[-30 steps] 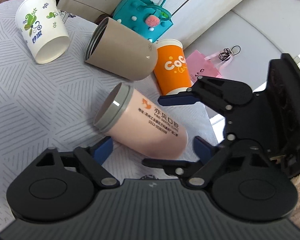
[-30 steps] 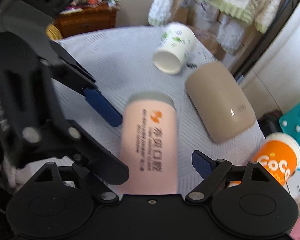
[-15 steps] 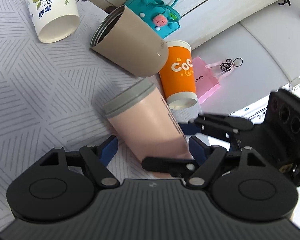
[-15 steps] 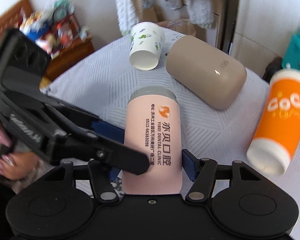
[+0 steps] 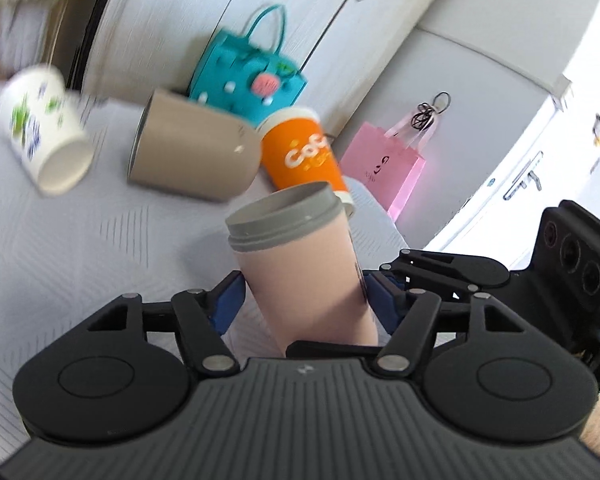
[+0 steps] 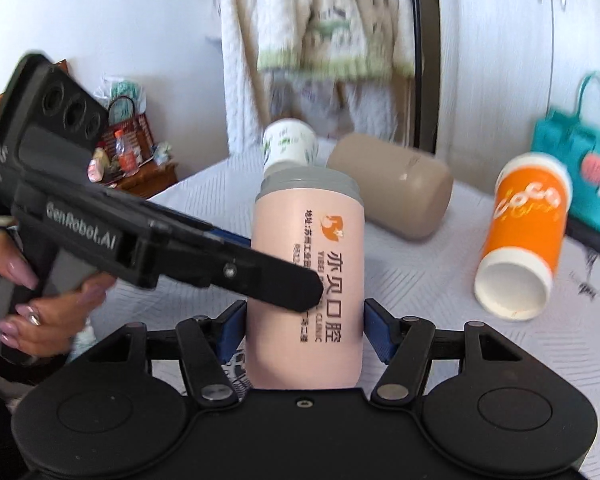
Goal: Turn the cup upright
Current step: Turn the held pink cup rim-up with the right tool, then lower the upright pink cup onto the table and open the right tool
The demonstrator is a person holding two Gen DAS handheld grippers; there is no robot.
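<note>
My left gripper (image 5: 304,300) clamps the pink cup (image 5: 300,272), grey rim up, slightly tilted. My right gripper (image 5: 384,304) pinches it from the right. Behind the pink cup: orange cup (image 5: 304,152), tan cup (image 5: 192,156) and white cup (image 5: 44,136), all lying on the table (image 5: 80,248). Teal bag (image 5: 248,76) behind the tan cup.

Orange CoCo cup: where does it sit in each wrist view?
Left wrist: orange cup upper centre, behind the pink cup, against the tan cup.
Right wrist: orange cup right side, lying, mouth toward camera.
Shared landmark: teal handbag.
</note>
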